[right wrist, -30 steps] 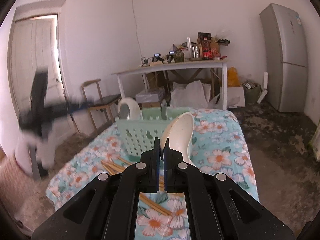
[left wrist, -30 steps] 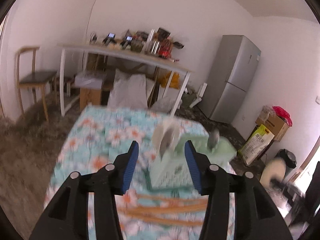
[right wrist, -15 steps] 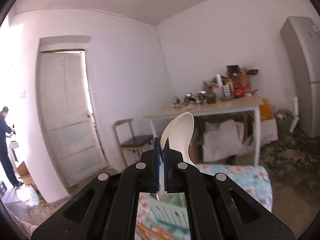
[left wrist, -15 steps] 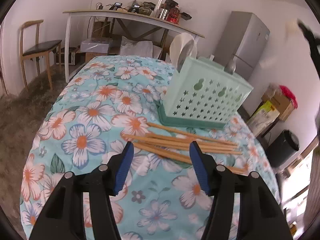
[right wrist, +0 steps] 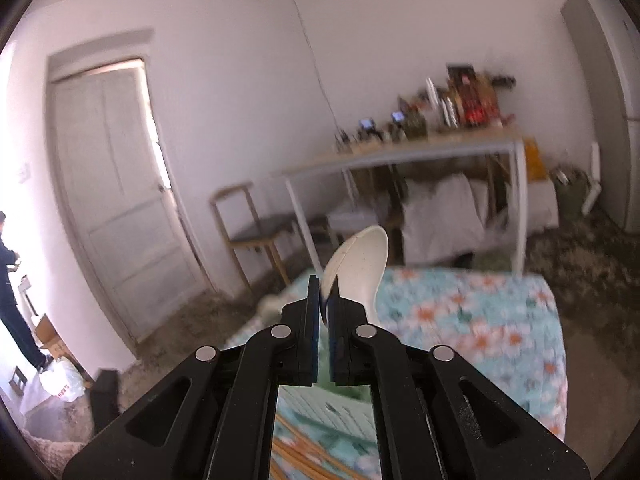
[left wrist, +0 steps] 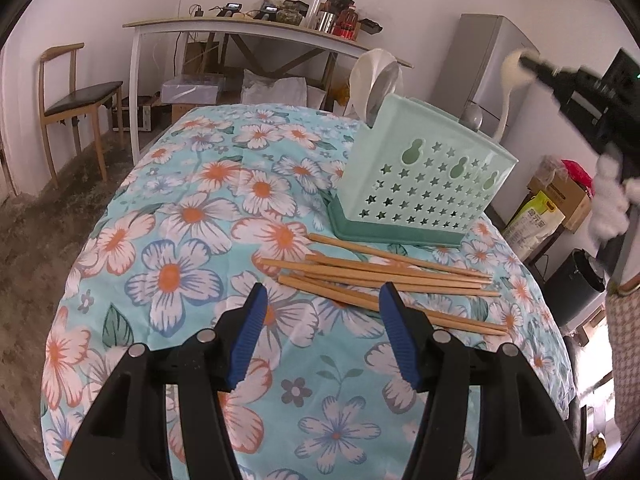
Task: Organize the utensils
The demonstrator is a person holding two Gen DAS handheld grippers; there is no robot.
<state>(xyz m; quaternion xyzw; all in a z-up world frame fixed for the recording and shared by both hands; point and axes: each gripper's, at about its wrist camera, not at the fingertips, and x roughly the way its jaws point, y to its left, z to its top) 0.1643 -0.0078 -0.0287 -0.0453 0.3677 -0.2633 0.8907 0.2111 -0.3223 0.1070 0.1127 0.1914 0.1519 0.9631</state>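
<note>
Currently the right gripper (right wrist: 324, 300) carries a white spoon (right wrist: 360, 268) above the mint-green utensil basket (left wrist: 424, 184), and its jaws are opening with the spoon's handle between them; if that release runs ahead of alignment, the spoon would probably drop outside the basket or strike its rim and tumble onto the floral tablecloth (left wrist: 192, 216). The right wrist view is blurred, which suggests a fast-moving hand and makes such a miss likelier. The left gripper (left wrist: 320, 336) hangs with its jaws spread and empty just short of the loose chopsticks (left wrist: 380, 276); these slender, smooth wooden rods lie crossed in a shallow pile, so a pinch on one may roll or scatter its neighbours toward the table edge. The basket is thin moulded plastic, rectangular, pierced with star and gourd-shaped holes, seated on a darker green tray; being light, it could probably slide or tip if bumped. Another white spoon (left wrist: 368, 76) and a metal one (left wrist: 474, 116) already stand in it. Blue ribbed pads (left wrist: 248, 332) line the gripper fingers.
</note>
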